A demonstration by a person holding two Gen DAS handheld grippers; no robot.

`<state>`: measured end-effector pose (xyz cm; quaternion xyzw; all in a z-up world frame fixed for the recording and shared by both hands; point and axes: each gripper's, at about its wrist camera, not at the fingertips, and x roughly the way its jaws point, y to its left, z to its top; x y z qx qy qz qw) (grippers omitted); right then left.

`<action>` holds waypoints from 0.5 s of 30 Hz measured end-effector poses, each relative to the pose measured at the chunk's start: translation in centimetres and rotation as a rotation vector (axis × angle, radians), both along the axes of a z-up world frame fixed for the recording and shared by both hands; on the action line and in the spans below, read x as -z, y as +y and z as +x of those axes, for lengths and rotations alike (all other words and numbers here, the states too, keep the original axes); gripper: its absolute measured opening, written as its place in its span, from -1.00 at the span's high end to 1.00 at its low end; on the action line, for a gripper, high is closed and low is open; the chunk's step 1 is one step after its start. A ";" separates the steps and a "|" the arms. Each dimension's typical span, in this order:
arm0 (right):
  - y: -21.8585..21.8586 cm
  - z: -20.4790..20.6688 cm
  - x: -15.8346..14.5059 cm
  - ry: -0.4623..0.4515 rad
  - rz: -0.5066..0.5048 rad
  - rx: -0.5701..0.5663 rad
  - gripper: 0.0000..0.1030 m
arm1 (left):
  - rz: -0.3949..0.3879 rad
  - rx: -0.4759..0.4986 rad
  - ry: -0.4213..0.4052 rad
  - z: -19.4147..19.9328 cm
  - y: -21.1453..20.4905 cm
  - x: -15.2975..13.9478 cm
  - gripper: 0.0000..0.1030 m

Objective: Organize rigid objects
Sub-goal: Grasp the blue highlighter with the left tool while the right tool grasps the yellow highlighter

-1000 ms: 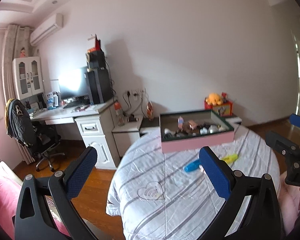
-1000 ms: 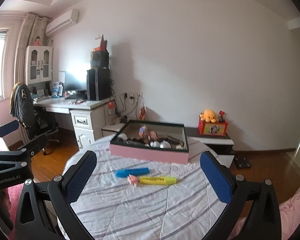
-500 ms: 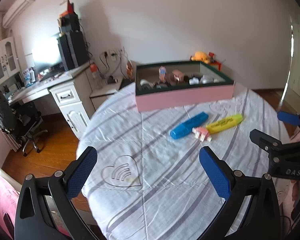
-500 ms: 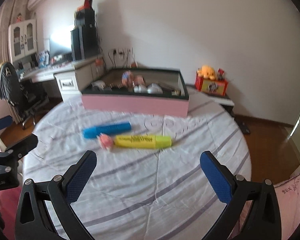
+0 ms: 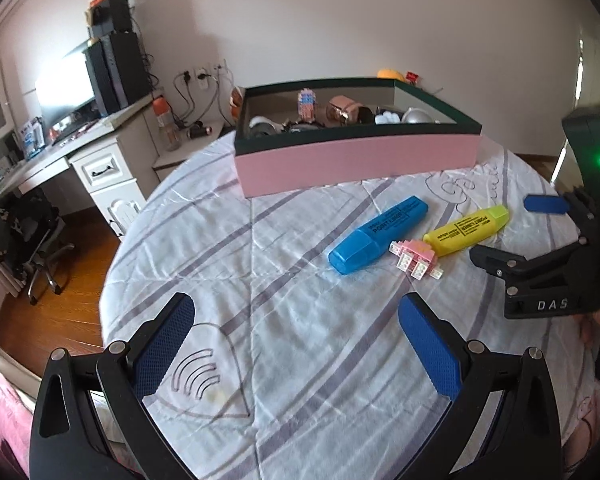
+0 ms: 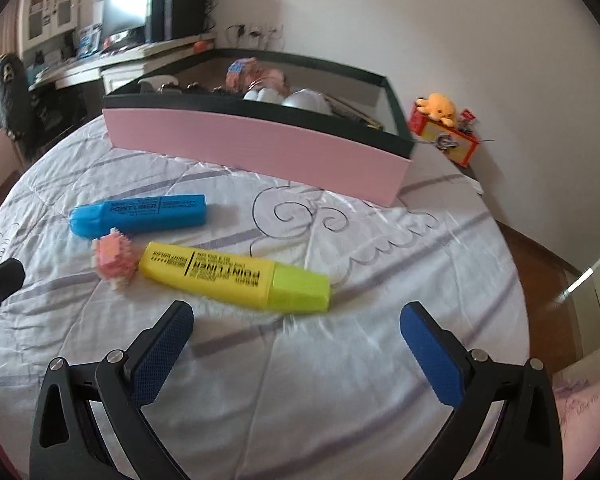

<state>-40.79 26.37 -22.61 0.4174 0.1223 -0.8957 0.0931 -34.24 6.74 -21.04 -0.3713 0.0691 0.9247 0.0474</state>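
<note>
Both grippers, left gripper [image 5: 296, 344] and right gripper [image 6: 296, 344], have dropped nearer the table [image 6: 340, 380]; jaws spread, empty. Yellow highlighter [image 6: 236, 276] now looms closest; pink box [image 6: 256, 148] beyond.

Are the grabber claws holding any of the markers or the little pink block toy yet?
No, nothing is held. The left gripper and right gripper are both open, and the blue marker, yellow marker and pink block toy lie on the table.

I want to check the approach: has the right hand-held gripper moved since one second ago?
Yes. In its own view, the right hand-held gripper has come forward and down toward the yellow highlighter, and the pink box now looks nearer.
</note>
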 end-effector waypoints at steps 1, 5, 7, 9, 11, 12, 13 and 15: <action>-0.1 -0.5 0.1 -0.011 0.004 -0.019 -1.00 | 0.000 0.005 -0.007 -0.3 0.0 0.2 -1.00; -0.6 -2.0 0.1 -0.019 0.041 -0.107 -1.00 | 0.004 0.025 -0.035 -1.4 0.3 1.0 -1.00; -0.7 -2.5 0.2 -0.019 0.038 -0.146 -1.00 | 0.002 0.037 -0.044 -1.7 0.4 1.3 -1.00; -0.8 -2.8 0.3 -0.024 0.034 -0.185 -1.00 | 0.002 0.048 -0.051 -2.0 0.6 1.5 -1.00; -0.6 -3.1 0.3 -0.039 -0.006 -0.210 -0.84 | 0.004 0.053 -0.065 -2.4 0.7 1.7 -1.00; -0.4 -3.1 0.3 -0.051 -0.035 -0.225 -0.63 | 0.004 0.055 -0.066 -2.4 0.7 1.8 -1.00; -0.3 -3.0 0.3 -0.056 -0.060 -0.241 -0.37 | 0.003 0.059 -0.068 -2.6 0.8 1.9 -1.00; -0.4 -2.5 0.1 -0.044 -0.071 -0.249 0.02 | -0.006 0.065 -0.075 -2.9 1.1 2.0 -1.00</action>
